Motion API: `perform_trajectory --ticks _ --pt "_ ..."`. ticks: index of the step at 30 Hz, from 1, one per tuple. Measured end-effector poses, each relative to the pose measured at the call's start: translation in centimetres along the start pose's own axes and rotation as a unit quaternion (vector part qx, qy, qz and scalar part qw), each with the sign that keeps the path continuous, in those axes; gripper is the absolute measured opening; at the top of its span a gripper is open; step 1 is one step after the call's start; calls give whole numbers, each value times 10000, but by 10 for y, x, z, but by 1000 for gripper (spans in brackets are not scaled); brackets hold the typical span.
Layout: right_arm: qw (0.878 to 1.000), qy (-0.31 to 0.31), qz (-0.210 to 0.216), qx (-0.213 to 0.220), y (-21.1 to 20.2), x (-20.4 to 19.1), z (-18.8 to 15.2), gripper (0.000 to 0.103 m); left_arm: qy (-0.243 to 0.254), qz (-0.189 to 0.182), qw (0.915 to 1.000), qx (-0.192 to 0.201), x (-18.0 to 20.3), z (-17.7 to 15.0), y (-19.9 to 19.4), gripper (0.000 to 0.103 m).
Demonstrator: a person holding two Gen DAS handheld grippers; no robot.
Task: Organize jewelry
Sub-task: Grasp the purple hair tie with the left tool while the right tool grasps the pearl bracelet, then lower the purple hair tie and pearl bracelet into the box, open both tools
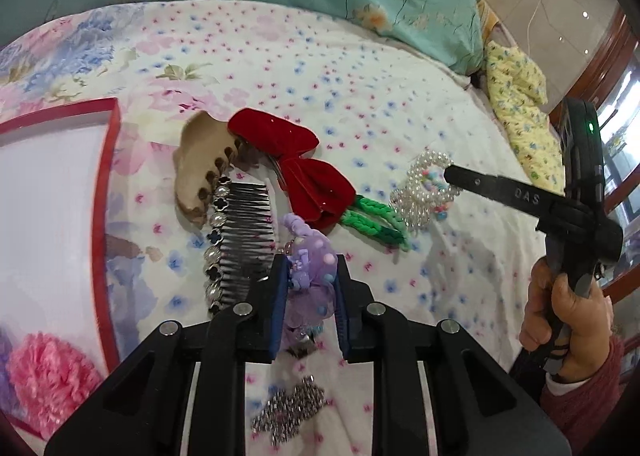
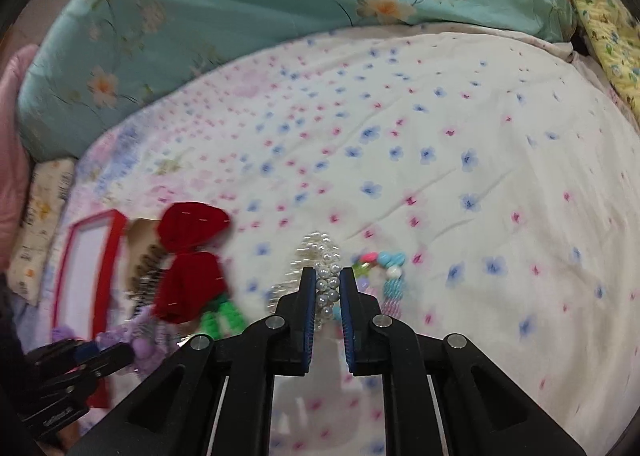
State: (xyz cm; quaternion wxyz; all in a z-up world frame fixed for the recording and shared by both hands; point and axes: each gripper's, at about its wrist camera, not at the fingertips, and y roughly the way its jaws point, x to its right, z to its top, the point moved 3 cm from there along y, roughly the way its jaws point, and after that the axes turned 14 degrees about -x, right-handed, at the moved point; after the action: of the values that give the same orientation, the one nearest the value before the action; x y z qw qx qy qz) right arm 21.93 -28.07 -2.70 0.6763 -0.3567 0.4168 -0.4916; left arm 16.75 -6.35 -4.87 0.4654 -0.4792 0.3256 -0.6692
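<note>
Bed with the floral sheet carries everything, no bench here; judging by the layout the sort is early, most pieces are loose on the sheet. Red-rimmed tray at the left of the left wrist view looks like the destination: its white floor is mostly bare, only a pink pom-pom scrunchie sits in the near corner, with a bit of purple at the frame edge beside it that I can't identify. So roughly one or two items in, the rest out. Still on the sheet just right of the tray: tan claw clip, red velvet bow overlapping it, black comb with pearl and clover trim, green braided tie touching the bow's lower end, and a rhinestone clip nearest the camera. Left claw is narrow and clamped on the purple mesh scrunchie, pads pressing both sides; whether it has left the sheet, can't tell. Right claw is nearly closed on the pearl bead bracelet, a strand pinched between the pads, with coloured beads just beside it, apparently the same cluster. Both picks look made; what's left is carrying both to the tray, then the other five loose pieces.
</note>
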Motion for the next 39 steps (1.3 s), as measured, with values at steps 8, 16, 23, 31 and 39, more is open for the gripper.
perform_trajectory --ticks 8,16,23,31,39 --pt "9981 -162 574 182 -33 -33 -19 11 -119 -170 9993 307 -6 -23 -43 19" --pt "9943 -590 880 105 -39 -85 -44 11 -476 -164 9976 483 -39 -46 -74 19" --pt "9869 -1068 1207 2 -33 -148 -53 11 -828 35 9940 711 -78 -63 -103 19" --pt "9744 -1571 1596 -175 -13 -228 -62 11 -1254 316 9867 983 -130 -75 -132 19" --pt "9630 -1839 1930 -386 18 -295 -62 11 -1739 502 9772 1112 -183 -79 -144 19"
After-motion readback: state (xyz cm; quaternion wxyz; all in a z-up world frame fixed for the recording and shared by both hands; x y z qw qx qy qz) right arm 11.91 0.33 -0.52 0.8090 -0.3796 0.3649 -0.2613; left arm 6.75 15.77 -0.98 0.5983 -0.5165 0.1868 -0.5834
